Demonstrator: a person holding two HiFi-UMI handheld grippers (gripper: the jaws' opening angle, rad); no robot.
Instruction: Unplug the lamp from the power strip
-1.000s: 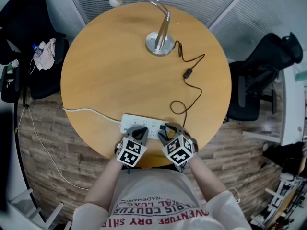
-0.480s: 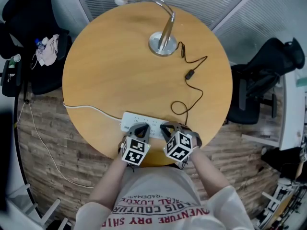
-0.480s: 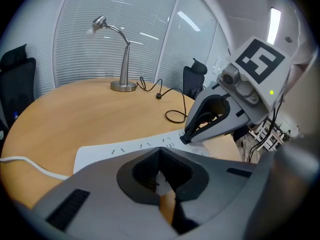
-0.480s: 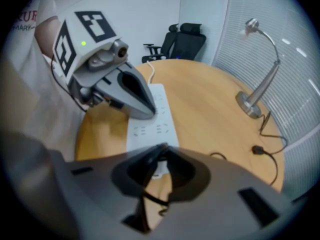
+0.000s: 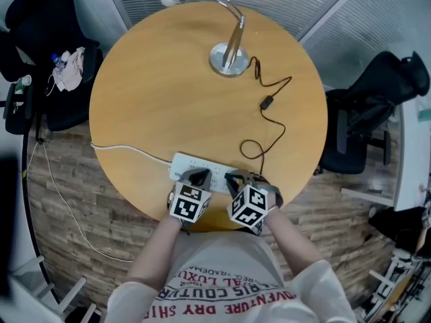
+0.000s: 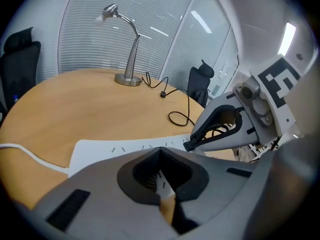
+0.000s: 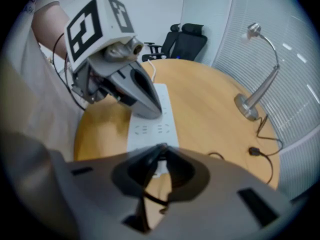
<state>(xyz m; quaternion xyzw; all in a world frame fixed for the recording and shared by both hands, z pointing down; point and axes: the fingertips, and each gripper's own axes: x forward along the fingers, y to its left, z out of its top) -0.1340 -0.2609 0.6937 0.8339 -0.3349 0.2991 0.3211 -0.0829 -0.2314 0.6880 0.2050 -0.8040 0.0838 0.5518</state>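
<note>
Left claw closed — over white power strip.

Silver gooseneck lamp stood upright at the table's far edge. Its black cord looped down to the white power strip, flat along the near edge, plug at its right end.

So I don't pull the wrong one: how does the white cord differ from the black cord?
The white cord runs almost straight off the table's left edge; the black cord loops and kinks. The black cord carries an inline switch and reaches the lamp; the white cord is plain. Both lead to the power strip.
</note>
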